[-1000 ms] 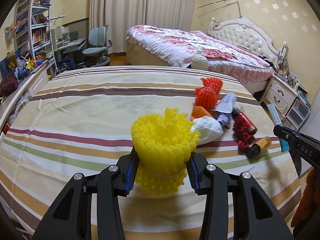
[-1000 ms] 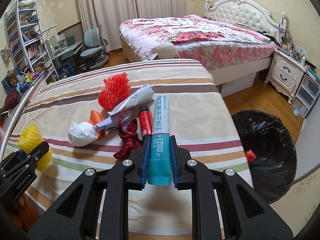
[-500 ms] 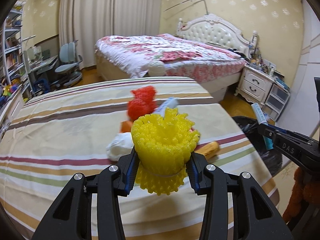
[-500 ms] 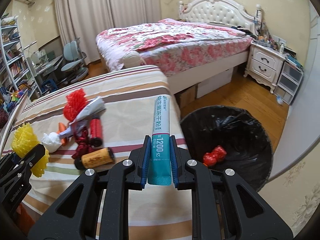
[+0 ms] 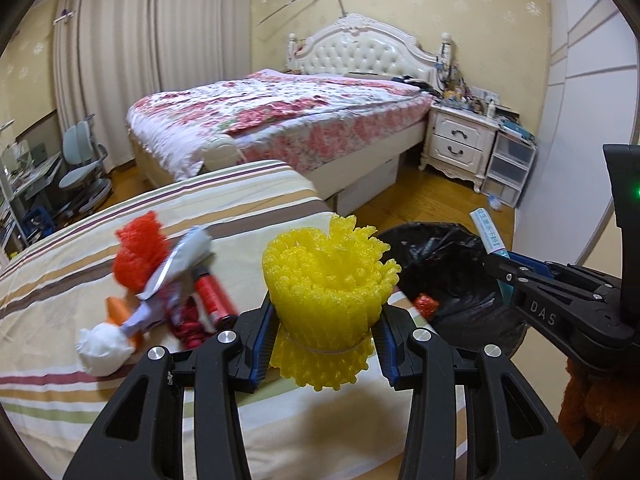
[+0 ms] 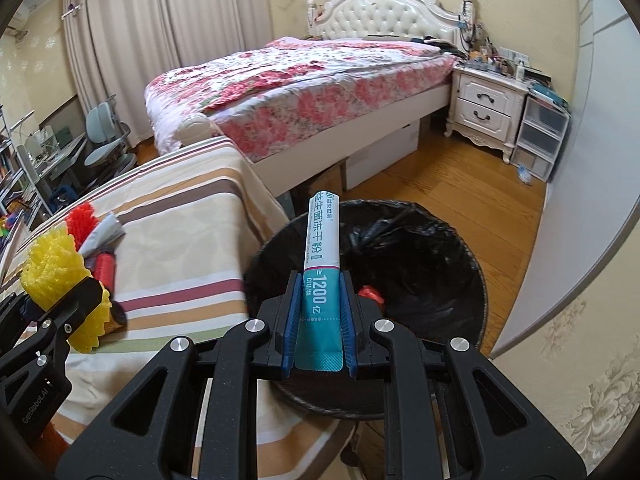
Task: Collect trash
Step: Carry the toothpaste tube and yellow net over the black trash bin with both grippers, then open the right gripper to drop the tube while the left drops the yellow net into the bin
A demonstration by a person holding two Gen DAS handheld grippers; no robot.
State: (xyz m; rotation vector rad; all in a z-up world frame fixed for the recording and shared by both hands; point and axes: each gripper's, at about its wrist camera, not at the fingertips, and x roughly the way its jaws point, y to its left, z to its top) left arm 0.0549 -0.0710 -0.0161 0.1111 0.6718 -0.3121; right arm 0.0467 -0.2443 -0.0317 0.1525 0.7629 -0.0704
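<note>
My left gripper (image 5: 326, 342) is shut on a roll of yellow foam netting (image 5: 328, 284), held over the striped bed's right edge. My right gripper (image 6: 319, 320) is shut on a teal-and-white sachet stick (image 6: 322, 256), which hangs above the black-lined trash bin (image 6: 448, 240). A red scrap (image 6: 371, 294) lies inside the bin. In the left wrist view the bin (image 5: 452, 276) is behind the netting, and the right gripper (image 5: 500, 264) with the sachet (image 5: 486, 232) is at the right. More trash lies on the bed: red netting (image 5: 138, 254), a grey wrapper (image 5: 180, 264), a red bottle (image 5: 212, 294), a white wad (image 5: 102, 346).
The striped bedspread (image 5: 120, 224) fills the left. A floral double bed (image 6: 300, 80) stands behind, a white nightstand (image 6: 484, 108) and plastic drawers (image 6: 540, 136) at the right. Wooden floor (image 6: 460, 184) surrounds the bin. A desk chair (image 5: 80, 168) stands far left.
Both grippers have swung to the right, from over the bed toward the bin, each still holding its item. The sachet now hangs over the bin's opening.
</note>
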